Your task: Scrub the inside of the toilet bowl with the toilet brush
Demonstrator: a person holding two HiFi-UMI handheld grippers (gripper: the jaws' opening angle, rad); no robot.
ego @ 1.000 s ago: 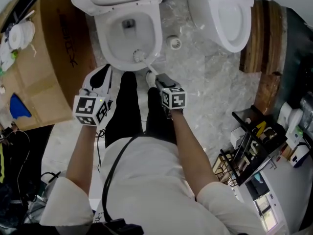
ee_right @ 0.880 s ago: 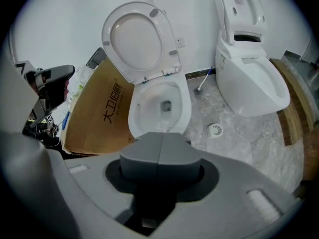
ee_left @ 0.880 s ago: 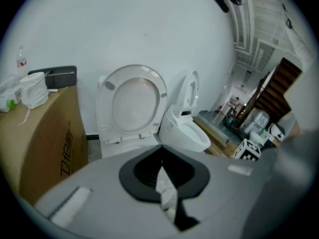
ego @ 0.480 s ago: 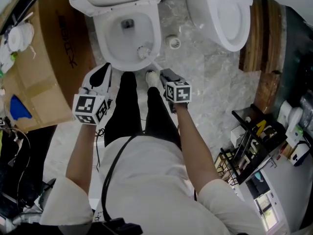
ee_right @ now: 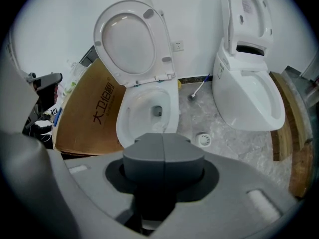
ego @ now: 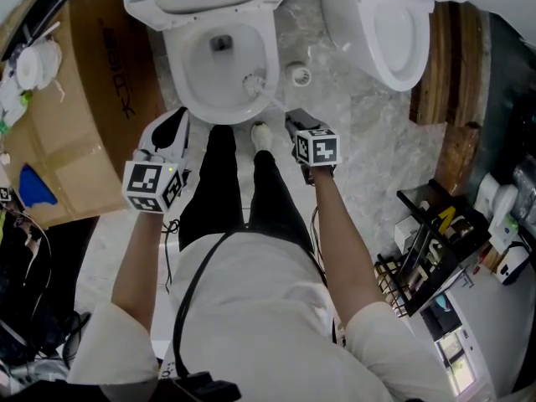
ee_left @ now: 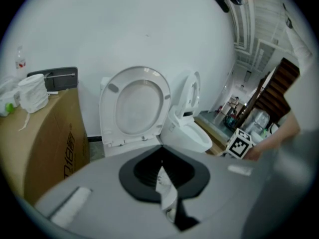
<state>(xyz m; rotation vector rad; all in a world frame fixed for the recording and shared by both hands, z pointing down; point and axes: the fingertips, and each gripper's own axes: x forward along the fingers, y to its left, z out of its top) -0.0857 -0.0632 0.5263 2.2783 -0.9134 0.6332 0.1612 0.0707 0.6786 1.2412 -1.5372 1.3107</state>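
Scrubbing looks midway: right gripper (ego: 293,122) clenched on brush (ego: 254,80), head on bowl (ego: 188,65) right wall; other walls probably remain. Left gripper (ego: 167,145) closed, empty.

White porcelain, brown cardboard, grey marbled floor.

The toilet bowl (ego: 180,82), the toilet brush (ego: 254,80) head and the second toilet (ego: 377,32) are white. The floor (ego: 360,132) is grey with pale marbling. The cardboard box (ego: 92,90) is brown with black print. The left gripper (ee_left: 162,183) and right gripper (ee_right: 163,156) are grey, each with a black-and-white chequered marker cube (ego: 316,147). The person wears black trousers (ego: 219,182) and a white shirt (ego: 251,308).
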